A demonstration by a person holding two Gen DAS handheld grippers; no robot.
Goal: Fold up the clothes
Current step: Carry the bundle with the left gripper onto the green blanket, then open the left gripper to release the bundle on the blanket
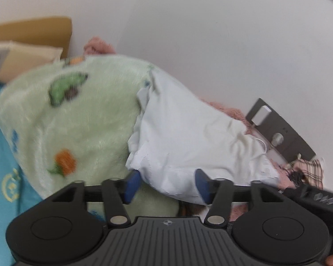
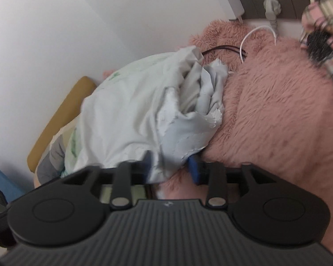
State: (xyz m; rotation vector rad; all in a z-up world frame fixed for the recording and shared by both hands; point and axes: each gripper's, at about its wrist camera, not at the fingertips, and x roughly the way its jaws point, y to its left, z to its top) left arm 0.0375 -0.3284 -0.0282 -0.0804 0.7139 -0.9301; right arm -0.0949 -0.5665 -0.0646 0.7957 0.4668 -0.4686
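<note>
Left to right: left gripper (image 1: 165,185) has its jaws wide around the white garment's (image 1: 188,137) near edge, right gripper (image 2: 169,168) pinches the same bunched cloth, so one loose side could slip and snag the white cable (image 2: 255,33); count: one garment, two grippers.

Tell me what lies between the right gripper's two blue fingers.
In the right wrist view, a bunched edge of the white garment hangs between the right gripper fingers, with pink fluffy fabric behind.

Thin, crinkled white cloth (image 2: 126,119) lies against shaggy pink fur (image 2: 277,115); the green blanket (image 1: 77,122) looks plush (softly blurred), the left gripper (image 1: 167,185) matt black plastic.
</note>
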